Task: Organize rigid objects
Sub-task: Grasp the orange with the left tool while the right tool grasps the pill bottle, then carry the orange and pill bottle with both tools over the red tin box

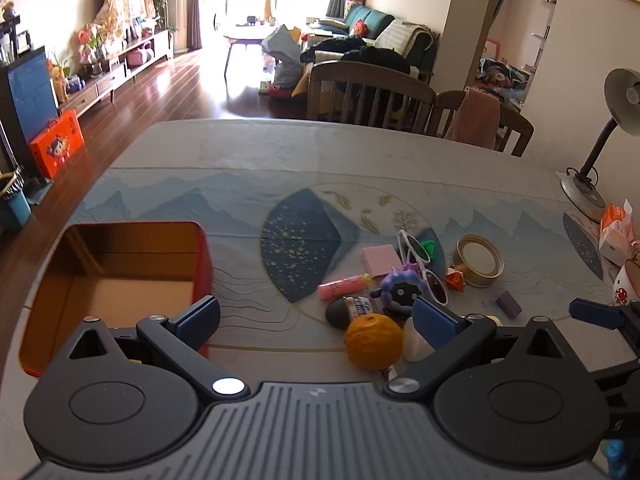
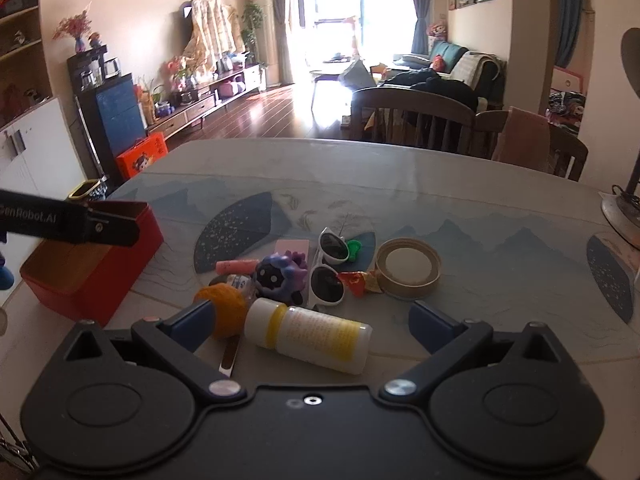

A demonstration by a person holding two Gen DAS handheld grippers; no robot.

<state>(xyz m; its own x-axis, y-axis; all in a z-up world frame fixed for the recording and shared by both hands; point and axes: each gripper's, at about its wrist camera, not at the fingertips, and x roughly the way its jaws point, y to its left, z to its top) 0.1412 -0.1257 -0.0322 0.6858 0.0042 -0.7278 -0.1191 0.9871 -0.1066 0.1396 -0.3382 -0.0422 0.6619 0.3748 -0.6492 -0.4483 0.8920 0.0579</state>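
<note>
Dining table (image 2: 440, 168) holds a clutter pile right of an empty red box (image 2: 92, 280). Both grippers (image 1: 316, 320) (image 2: 310, 320) are spread wide, empty. White bottle (image 2: 308, 338) lies nearest: light, stiff, slippery; grasp mid-body.

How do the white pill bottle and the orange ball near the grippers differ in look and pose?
The white pill bottle is a long cylinder lying on its side with a yellow band and printed label; the orange ball is round, one colour, with a rough surface. The bottle lies between the open fingers of the right hand-held gripper, while the ball sits by its left finger. Both rest on the table, outside the red box.
</note>
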